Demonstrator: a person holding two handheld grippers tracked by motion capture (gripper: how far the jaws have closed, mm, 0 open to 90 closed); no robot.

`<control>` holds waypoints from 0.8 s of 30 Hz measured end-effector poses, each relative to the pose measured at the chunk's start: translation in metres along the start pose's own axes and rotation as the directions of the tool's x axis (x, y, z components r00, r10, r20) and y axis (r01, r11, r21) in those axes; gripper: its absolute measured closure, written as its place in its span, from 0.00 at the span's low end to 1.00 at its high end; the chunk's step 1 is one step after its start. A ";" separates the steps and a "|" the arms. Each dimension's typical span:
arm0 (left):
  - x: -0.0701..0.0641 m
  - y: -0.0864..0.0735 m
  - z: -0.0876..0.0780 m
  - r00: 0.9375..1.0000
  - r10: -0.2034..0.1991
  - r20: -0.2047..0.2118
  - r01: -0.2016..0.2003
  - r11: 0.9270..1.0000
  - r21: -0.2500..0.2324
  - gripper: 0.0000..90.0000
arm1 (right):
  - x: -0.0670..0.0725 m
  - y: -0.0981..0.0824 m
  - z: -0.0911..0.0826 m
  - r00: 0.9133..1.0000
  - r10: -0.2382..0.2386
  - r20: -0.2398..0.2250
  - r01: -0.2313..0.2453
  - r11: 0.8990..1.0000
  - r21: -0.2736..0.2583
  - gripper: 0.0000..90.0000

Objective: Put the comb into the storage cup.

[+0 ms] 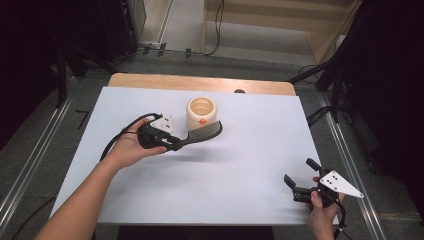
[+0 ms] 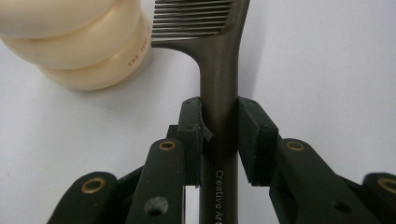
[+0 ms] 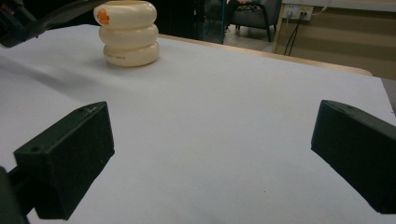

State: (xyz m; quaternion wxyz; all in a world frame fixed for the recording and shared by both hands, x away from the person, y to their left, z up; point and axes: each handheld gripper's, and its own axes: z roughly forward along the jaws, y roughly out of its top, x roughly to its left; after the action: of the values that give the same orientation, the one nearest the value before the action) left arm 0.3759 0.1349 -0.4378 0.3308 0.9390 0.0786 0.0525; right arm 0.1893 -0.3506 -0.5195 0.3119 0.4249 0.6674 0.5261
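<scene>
Comb clamped in left tool, cream ringed cup just beside; right tool apart.

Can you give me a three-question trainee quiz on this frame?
1. What does the left gripper hold?
2. True or false: the right gripper has its jaws shut on the cream ringed cup.
3. Where do the comb's teeth point: A) toward the cup, B) toward the right gripper?

Key:
1. The handle of a dark comb, clamped between its jaws.
2. False; its jaws stand open and empty, near the white table edge.
3. A.
</scene>
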 end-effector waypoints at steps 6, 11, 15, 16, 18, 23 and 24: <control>-0.004 -0.003 -0.007 0.998 -0.039 -0.047 0.034 0.995 -0.096 0.80 | 0.000 0.000 0.000 1.000 -0.005 0.005 0.005 1.000 0.003 0.00; -0.008 -0.006 -0.010 0.996 -0.054 -0.072 0.043 0.989 -0.140 0.80 | 0.005 0.001 0.002 0.999 -0.037 0.005 0.037 0.999 0.024 0.00; -0.012 -0.009 -0.012 0.992 -0.082 -0.093 0.063 0.980 -0.189 0.80 | 0.006 0.001 0.003 0.999 -0.042 0.006 0.042 0.999 0.030 0.00; -0.013 -0.010 -0.013 0.992 -0.086 -0.095 0.065 0.978 -0.200 0.80 | 0.006 0.002 0.003 0.999 -0.046 0.004 0.045 0.999 0.030 0.00; -0.014 -0.011 -0.013 0.991 -0.100 -0.094 0.078 0.973 -0.217 0.80 | 0.007 0.002 0.003 0.999 -0.047 -0.001 0.047 0.998 0.035 0.00; -0.019 -0.016 -0.012 0.984 -0.134 -0.115 0.100 0.960 -0.262 0.80 | 0.008 0.003 0.004 0.999 -0.053 -0.013 0.054 0.997 0.048 0.00; -0.020 -0.017 -0.011 0.983 -0.140 -0.117 0.103 0.956 -0.273 0.80 | 0.008 0.004 0.004 0.998 -0.055 -0.015 0.056 0.997 0.049 0.00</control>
State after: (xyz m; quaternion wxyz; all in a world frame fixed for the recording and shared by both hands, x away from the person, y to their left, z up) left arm 0.3525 0.1515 -0.4409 0.4502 0.8738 0.1507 0.1053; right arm 0.1902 -0.3408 -0.5168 0.3111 0.4102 0.6937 0.5037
